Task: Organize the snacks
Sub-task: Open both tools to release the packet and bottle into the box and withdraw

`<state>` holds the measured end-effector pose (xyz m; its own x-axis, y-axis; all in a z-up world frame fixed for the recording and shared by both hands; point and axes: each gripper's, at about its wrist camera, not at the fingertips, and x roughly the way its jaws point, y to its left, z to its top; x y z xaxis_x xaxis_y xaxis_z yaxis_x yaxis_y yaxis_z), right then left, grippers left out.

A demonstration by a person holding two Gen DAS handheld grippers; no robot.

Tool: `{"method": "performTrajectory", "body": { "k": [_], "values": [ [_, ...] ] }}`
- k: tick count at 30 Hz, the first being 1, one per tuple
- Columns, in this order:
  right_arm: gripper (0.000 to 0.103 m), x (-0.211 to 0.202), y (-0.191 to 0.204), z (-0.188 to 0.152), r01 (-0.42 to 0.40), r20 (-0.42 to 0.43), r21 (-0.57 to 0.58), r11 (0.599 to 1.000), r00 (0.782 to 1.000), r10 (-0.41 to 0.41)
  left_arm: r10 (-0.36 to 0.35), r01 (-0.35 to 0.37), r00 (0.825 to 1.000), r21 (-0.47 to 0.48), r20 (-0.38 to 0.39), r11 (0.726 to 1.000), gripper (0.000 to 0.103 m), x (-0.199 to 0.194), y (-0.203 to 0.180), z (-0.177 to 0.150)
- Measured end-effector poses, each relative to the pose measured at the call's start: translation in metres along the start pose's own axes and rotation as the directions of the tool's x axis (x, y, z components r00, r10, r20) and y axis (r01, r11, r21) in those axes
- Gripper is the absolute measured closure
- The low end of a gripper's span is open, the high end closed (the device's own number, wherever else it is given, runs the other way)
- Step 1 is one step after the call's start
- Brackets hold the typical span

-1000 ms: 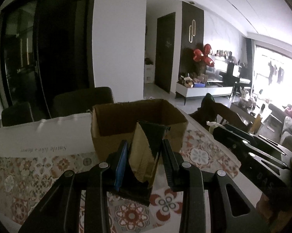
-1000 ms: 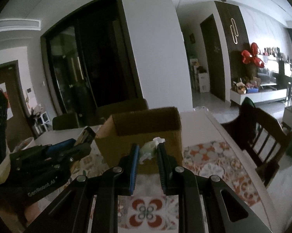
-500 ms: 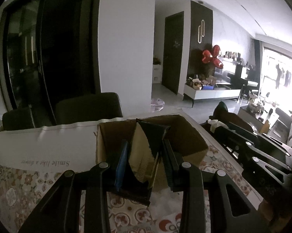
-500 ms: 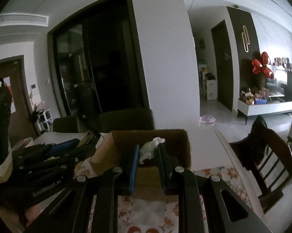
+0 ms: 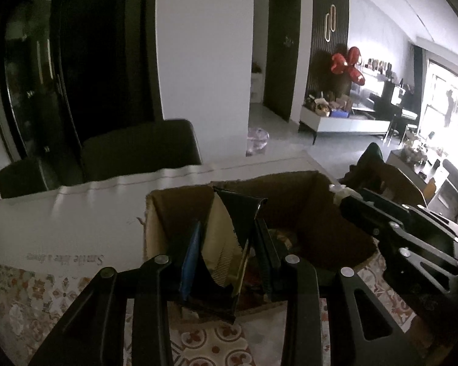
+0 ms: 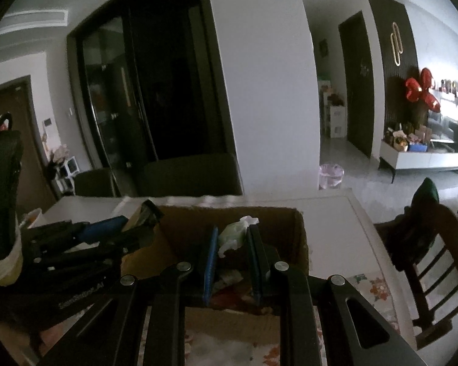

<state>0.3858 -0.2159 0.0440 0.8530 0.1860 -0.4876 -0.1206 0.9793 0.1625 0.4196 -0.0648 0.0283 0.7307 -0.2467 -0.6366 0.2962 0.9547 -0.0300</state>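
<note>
An open brown cardboard box (image 5: 317, 213) stands on the table; it also shows in the right wrist view (image 6: 292, 228). My left gripper (image 5: 225, 244) is shut on a black and gold snack packet (image 5: 229, 228) and holds it over the box's near left part. My right gripper (image 6: 233, 244) is shut on a pale green and white wrapped snack (image 6: 233, 235) over the box opening. Several snacks lie dim inside the box. Each gripper shows at the side of the other's view.
The table has a floral patterned cloth (image 5: 30, 299) and a white sheet (image 5: 85, 213) behind it. Dark chairs (image 5: 140, 149) stand at the far edge, and a wooden chair (image 6: 427, 244) at the right side. A small cup (image 6: 32, 218) sits at the left.
Both grippers have moved forward and up with their snacks, from in front of the box to over its opening. Both stay shut.
</note>
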Motion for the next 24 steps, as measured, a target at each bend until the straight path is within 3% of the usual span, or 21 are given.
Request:
{"method": "performTrajectory", "body": {
  "k": [2, 4, 6, 8, 9, 11, 13, 17, 24],
  "values": [
    [0.082, 0.009, -0.003, -0.002, 0.001, -0.018, 0.008, 1.000, 1.000, 0.000, 0.003, -0.003, 1.000, 0.002, -0.017, 1.000, 0.060, 0.005, 0.002, 0.000],
    [0.082, 0.014, -0.005, -0.004, 0.000, -0.027, 0.024, 1.000, 1.000, 0.000, 0.021, -0.021, 1.000, -0.009, -0.010, 1.000, 0.040, 0.006, 0.005, 0.000],
    [0.078, 0.020, -0.009, -0.006, 0.009, -0.053, 0.038, 0.999, 0.999, -0.007, 0.058, -0.058, 0.998, -0.017, 0.011, 0.998, 0.036, 0.002, 0.007, 0.000],
    [0.062, 0.021, -0.010, -0.008, 0.019, -0.069, 0.049, 0.999, 0.997, -0.016, 0.084, -0.083, 0.996, -0.012, 0.021, 0.996, 0.036, -0.004, 0.007, -0.002],
    [0.059, 0.019, -0.011, -0.009, 0.032, -0.066, 0.054, 0.998, 0.997, -0.029, 0.101, -0.101, 0.994, -0.012, 0.029, 0.995, 0.035, -0.008, 0.008, -0.004],
    [0.059, 0.012, -0.012, -0.011, 0.048, -0.065, 0.054, 0.997, 0.997, -0.045, 0.127, -0.126, 0.991, -0.019, 0.044, 0.992, 0.025, -0.017, 0.009, -0.009],
    [0.050, 0.002, -0.011, -0.015, 0.061, -0.065, 0.063, 0.996, 0.996, -0.057, 0.152, -0.150, 0.986, -0.030, 0.074, 0.988, 0.016, -0.031, 0.009, -0.017],
    [0.031, -0.028, -0.003, -0.024, 0.104, -0.031, 0.063, 0.993, 0.994, -0.102, 0.210, -0.208, 0.969, -0.027, 0.130, 0.978, 0.009, -0.062, 0.004, -0.034],
    [0.017, -0.086, 0.009, -0.044, 0.130, 0.017, 0.070, 0.989, 0.991, -0.131, 0.251, -0.251, 0.940, -0.031, 0.232, 0.968, 0.000, -0.126, -0.008, -0.070]
  ]
}}
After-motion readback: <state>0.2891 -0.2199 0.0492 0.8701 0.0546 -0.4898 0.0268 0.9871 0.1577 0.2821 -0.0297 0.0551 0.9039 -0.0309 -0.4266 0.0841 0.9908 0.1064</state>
